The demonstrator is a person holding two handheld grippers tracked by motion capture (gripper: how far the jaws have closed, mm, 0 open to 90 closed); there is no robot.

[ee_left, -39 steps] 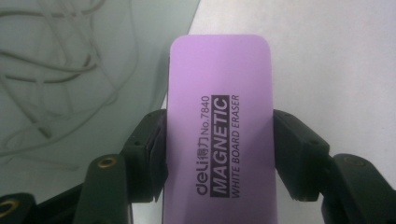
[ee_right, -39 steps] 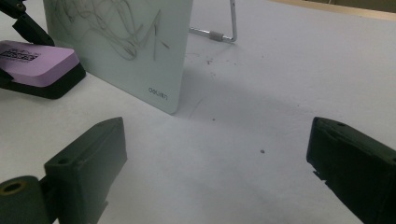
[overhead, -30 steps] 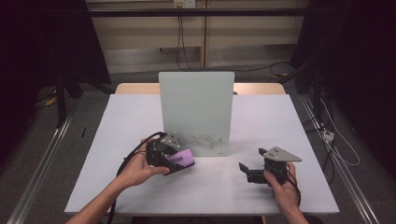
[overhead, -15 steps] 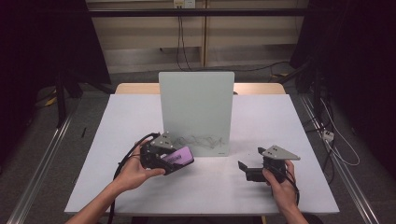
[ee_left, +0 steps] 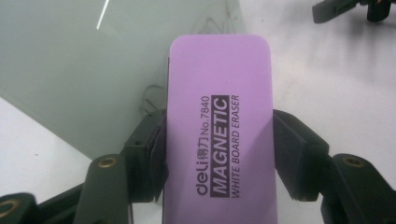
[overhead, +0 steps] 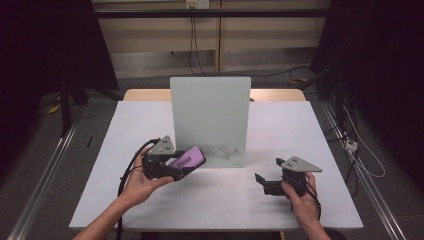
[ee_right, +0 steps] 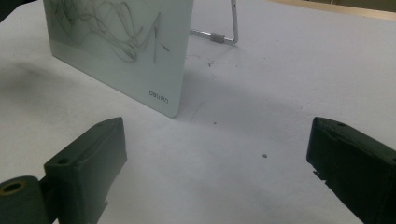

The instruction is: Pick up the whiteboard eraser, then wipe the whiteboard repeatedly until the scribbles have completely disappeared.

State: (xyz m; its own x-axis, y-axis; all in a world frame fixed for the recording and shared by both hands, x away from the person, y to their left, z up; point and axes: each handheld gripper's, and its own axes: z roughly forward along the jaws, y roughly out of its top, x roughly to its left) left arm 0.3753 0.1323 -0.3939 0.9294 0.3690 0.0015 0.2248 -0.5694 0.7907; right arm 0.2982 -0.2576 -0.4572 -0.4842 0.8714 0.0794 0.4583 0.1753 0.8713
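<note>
One relation decides the coming move: the scribbles (overhead: 222, 150) sit low on the front face of the board (overhead: 210, 115), just ahead of and to the right of the eraser (overhead: 186, 160) as the high view shows it. The left gripper (overhead: 172, 167) is clamped on that purple eraser across its width, both pads pressed to its long sides, so its long axis runs straight out along the jaws toward the board; its far end hangs just short of the glass, not touching as far as I can tell. The left hand (overhead: 140, 182) is much the nearer to the marks. The right gripper (overhead: 267, 184) rests well to the right on the table (overhead: 300, 125), jaws wide apart with nothing between them, facing the board's lower corner (ee_right: 170, 109). The board stands upright on a wire prop (ee_right: 226, 32). Judging from this, wiping calls for bringing the eraser's felt side flat against the marks. No containers are on the table.
</note>
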